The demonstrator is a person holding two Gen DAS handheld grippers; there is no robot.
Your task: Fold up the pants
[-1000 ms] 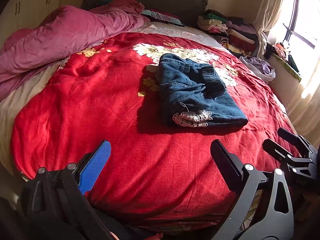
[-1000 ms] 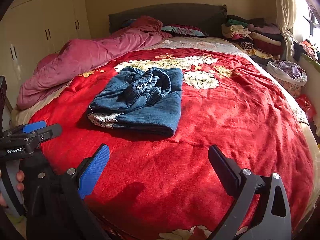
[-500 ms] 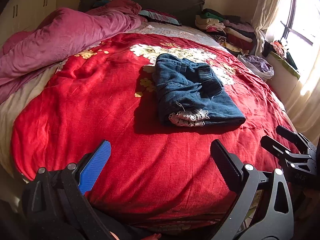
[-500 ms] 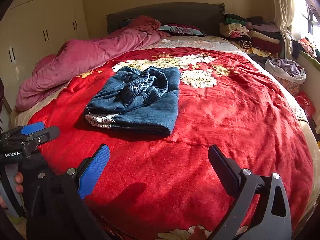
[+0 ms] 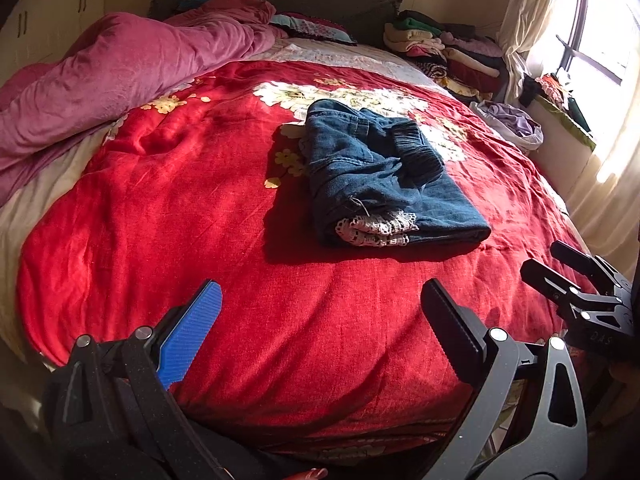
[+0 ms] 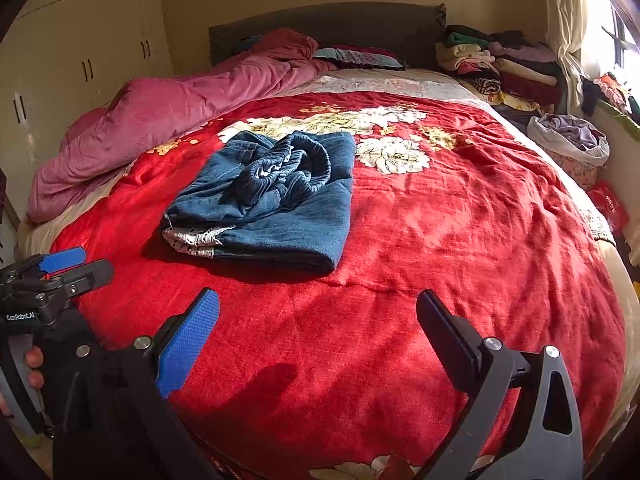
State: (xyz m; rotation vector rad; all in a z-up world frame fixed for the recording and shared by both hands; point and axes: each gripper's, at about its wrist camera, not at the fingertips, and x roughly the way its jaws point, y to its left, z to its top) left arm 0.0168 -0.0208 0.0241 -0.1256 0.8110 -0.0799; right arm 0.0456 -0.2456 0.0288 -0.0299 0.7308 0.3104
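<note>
Lying folded on red blanket [image 5: 200, 208], denim pants [image 5: 384, 184], both grippers spread, empty

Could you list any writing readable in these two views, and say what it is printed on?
"GenRobot.AI": white print on the left gripper body, right wrist view.
"DAS": faint letters on the right gripper body, left wrist view; possibly cut off.
Red bag beside the bed: pale marks, too blurred to read.
</note>
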